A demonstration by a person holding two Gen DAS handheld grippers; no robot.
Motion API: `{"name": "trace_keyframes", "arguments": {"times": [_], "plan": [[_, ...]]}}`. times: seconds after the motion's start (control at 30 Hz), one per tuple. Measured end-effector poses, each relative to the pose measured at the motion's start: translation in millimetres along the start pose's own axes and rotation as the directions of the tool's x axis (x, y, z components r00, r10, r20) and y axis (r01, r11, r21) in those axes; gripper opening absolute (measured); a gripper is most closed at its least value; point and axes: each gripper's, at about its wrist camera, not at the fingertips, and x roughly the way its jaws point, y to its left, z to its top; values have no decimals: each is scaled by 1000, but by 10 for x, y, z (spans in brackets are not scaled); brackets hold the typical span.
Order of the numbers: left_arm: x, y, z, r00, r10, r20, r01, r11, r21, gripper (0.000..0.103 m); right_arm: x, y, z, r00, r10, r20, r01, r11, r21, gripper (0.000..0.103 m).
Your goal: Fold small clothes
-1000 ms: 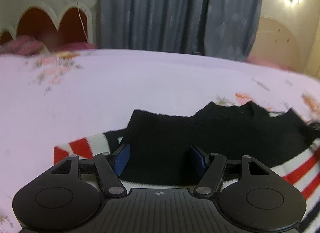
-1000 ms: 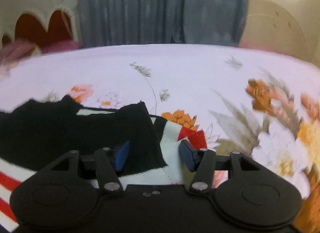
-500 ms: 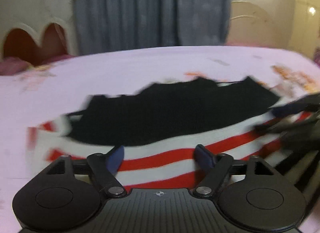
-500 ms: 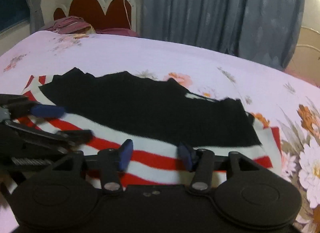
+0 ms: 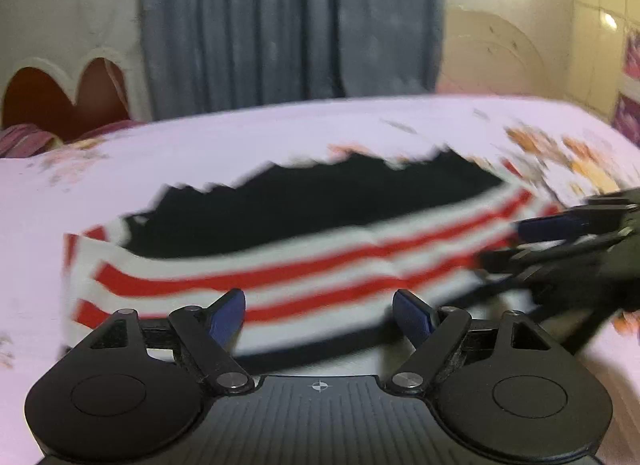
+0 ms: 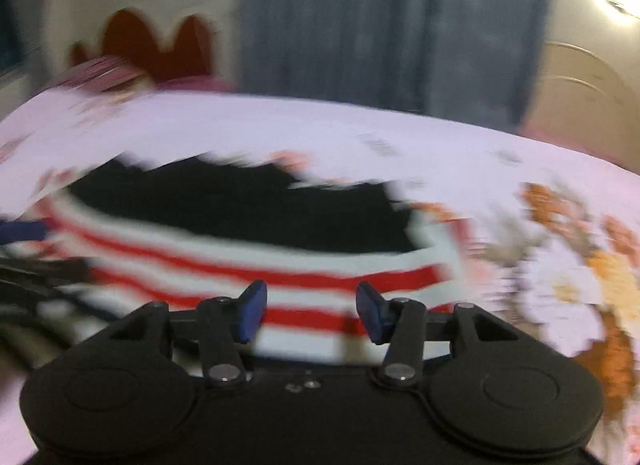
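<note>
A small garment (image 5: 300,265) lies flat on the bed, black (image 5: 320,201) across its far half and red-and-white striped across its near half. My left gripper (image 5: 318,301) hovers open at the striped near edge, nothing between its blue pads. My right gripper (image 6: 311,293) faces the same striped edge (image 6: 280,265) further right. Its jaws are closing, and the pads press on nothing. Each gripper shows in the other's view: the right gripper (image 5: 560,241) at the garment's right end, the left gripper (image 6: 36,249) at its left end. Both views are motion-blurred.
The bed has a pale pink floral sheet (image 5: 240,145), with large orange and white flowers (image 6: 580,277) to the garment's right. At the far side stand a scalloped red headboard (image 5: 60,93), a striped pillow (image 5: 24,141) and a grey-blue curtain (image 5: 288,25).
Both grippers have drawn back from the black folded part at the garment's ends toward its striped near edge. The left jaws have widened and the right jaws have narrowed. The garment lies still.
</note>
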Motion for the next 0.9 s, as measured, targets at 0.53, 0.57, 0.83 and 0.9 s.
{"name": "trace_keyframes", "arguments": {"times": [0.53, 0.57, 0.83, 0.9], "plan": [[-161, 187, -290, 995, 82, -54, -85, 995, -48, 80, -142, 140, -246, 998, -22, -52, 22, 1000, -5, 47], [-213, 287, -333, 993, 101, -57, -104, 993, -59, 80, -180, -15, -275, 996, -74, -48, 76, 996, 44, 46], [-531, 430, -475, 992, 125, -22, -126, 990, -65, 80, -568, -513, -432, 987, -161, -13, 161, 974, 161, 46], [-490, 162, -423, 997, 71, -8, -71, 997, -38, 80, -605, -249, -428, 998, -64, 16, 61, 988, 141, 44]]}}
